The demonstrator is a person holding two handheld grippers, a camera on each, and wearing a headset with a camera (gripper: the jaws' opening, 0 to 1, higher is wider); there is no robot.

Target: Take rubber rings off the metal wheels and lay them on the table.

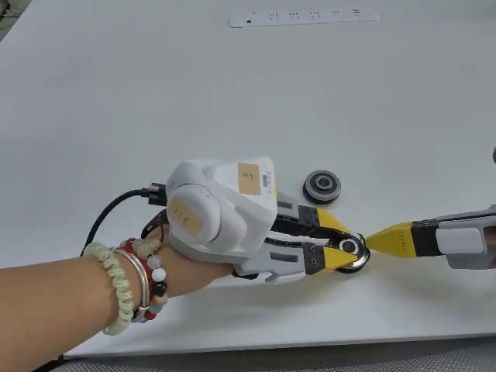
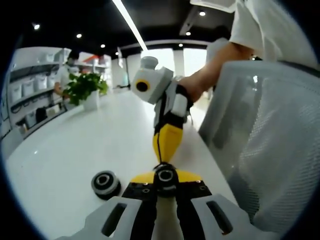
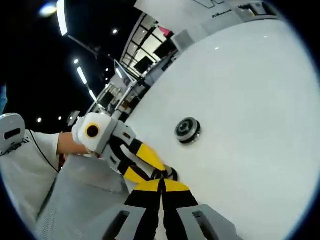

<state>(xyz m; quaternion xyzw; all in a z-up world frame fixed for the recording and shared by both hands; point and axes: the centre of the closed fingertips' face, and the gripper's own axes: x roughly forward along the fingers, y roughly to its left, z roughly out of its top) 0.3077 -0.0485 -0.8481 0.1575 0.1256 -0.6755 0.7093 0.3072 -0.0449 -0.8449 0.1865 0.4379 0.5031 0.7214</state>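
**L gripper (image 1: 345, 246) clamps metal wheel (image 1: 355, 251), R gripper (image 1: 378, 240) at its rim**

L jaws are clenched on the wheel, near-right on the table (image 1: 232, 93). R gripper comes in from the right w/ jaws pressed together and its tip touching that wheel. Can't tell if anything is nipped between them. Second wheel (image 1: 322, 186) lies just beyond, its rubber ring (image 1: 306, 187) on, apart from both grippers. Power strip (image 1: 304, 16) sits at the far edge.

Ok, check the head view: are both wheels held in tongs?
No, one wheel lies free on the table, apart from the left tongs and right tongs.
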